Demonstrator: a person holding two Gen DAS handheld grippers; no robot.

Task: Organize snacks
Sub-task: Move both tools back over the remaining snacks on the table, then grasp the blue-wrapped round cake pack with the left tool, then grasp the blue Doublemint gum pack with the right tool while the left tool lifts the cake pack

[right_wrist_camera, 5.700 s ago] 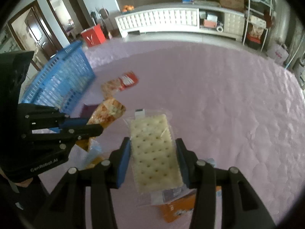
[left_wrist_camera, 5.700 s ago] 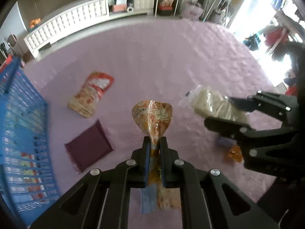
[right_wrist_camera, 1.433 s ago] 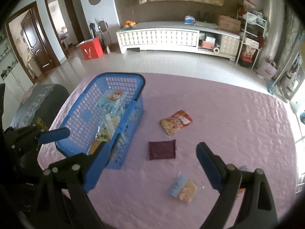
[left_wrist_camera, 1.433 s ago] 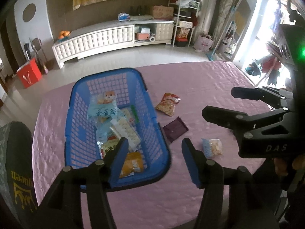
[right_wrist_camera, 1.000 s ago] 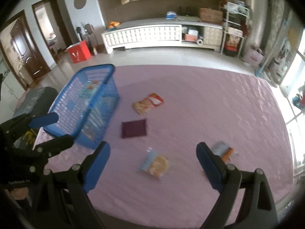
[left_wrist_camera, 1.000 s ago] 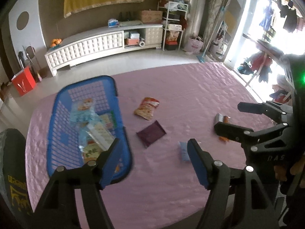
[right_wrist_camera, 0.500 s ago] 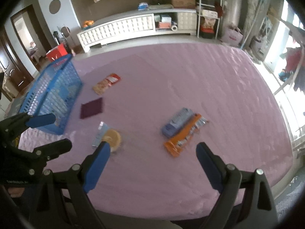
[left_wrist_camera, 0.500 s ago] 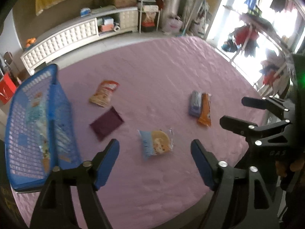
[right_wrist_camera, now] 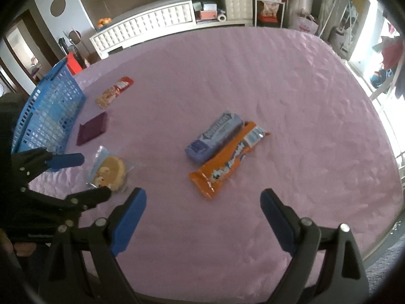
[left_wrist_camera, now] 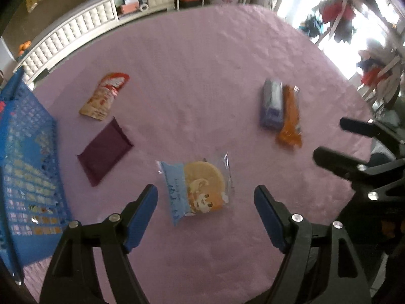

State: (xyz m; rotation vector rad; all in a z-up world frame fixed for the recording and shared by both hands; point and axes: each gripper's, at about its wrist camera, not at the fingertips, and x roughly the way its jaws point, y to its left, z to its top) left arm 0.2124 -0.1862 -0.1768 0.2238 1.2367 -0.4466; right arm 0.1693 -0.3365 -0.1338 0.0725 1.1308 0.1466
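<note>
Both jaws spread and empty, the left hand-held gripper [left_wrist_camera: 205,204] hangs over a clear-wrapped round cake [left_wrist_camera: 200,188] on the pink-covered desk [left_wrist_camera: 202,76]. The right hand-held gripper [right_wrist_camera: 202,202], also apart, hovers near an orange bar [right_wrist_camera: 227,155] touching a purple pack [right_wrist_camera: 215,136]. The blue basket [left_wrist_camera: 22,167] is cut off at the left edge, its contents blurred behind the mesh.

My blue basket [left_wrist_camera: 27,167] runs off the picture's left edge, and motion blur smears the print on my orange wrapper [left_wrist_camera: 289,116].
</note>
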